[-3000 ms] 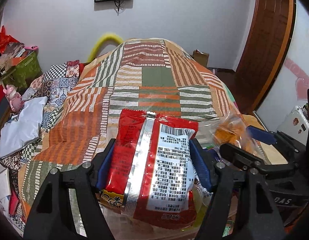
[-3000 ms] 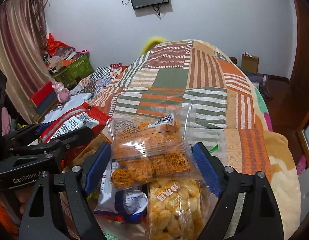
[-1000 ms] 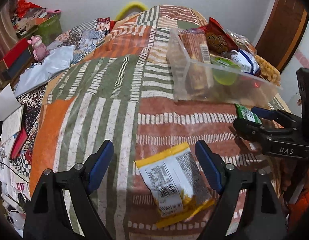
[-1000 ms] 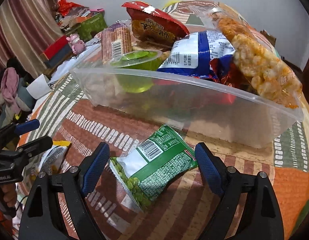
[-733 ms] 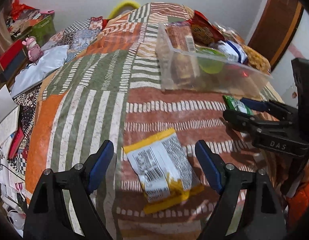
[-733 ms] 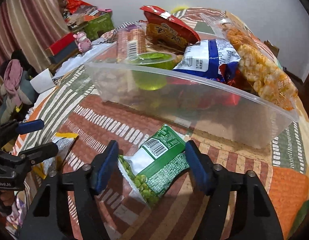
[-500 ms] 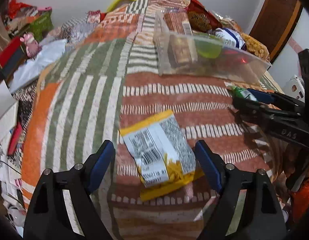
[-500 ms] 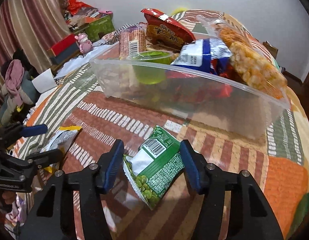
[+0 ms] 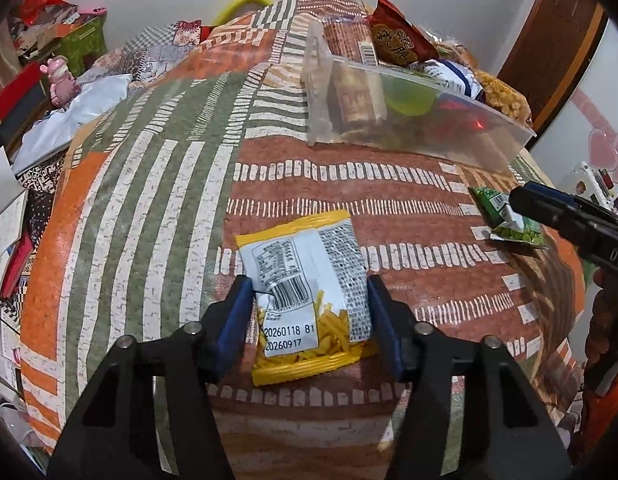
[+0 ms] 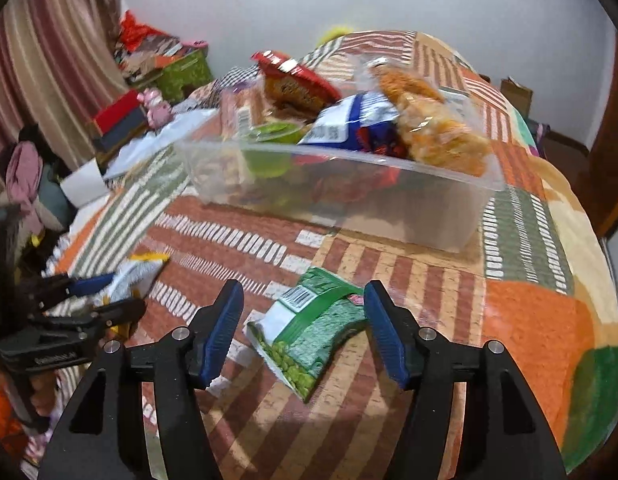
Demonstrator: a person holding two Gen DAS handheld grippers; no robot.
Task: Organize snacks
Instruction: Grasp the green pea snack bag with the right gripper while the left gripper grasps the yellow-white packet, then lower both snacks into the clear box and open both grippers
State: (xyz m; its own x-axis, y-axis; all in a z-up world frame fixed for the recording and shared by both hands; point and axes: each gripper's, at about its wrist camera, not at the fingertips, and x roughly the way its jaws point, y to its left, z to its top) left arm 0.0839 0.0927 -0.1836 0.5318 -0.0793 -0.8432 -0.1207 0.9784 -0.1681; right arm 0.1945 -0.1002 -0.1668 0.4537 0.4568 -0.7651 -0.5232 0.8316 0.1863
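Left tongs point(image 9: 309, 312) are closing on the yellow snack packet point(image 9: 303, 284), their blue pads touching its two long sides near the bottom seam, so the grip looks taken or nearly so. Right tongs point(image 10: 303, 330) stand half wide and are opening, with the green pea packet point(image 10: 313, 330) between the pads; the right pad looks to touch its corner, the left pad is clear of it, and the blur leaves it unsure.

Both packets are likely light, soft, air-filled foil that crinkles and slips. A pinch across the flat body or on a sealed edge should hold better than on the puffed middle, and a hard squeeze may crush what is inside.

Both lie on the patterned bedspread point(image 9: 161, 184), a soft and slightly domed surface of orange, green and brown stripes. Farther on stands the clear plastic bin point(image 10: 389, 196), already heaped with snacks: a red bag, a blue and white bag, orange puffs, a green cup. Beyond are a white wall, a striped curtain to the left and clutter beside the bed.
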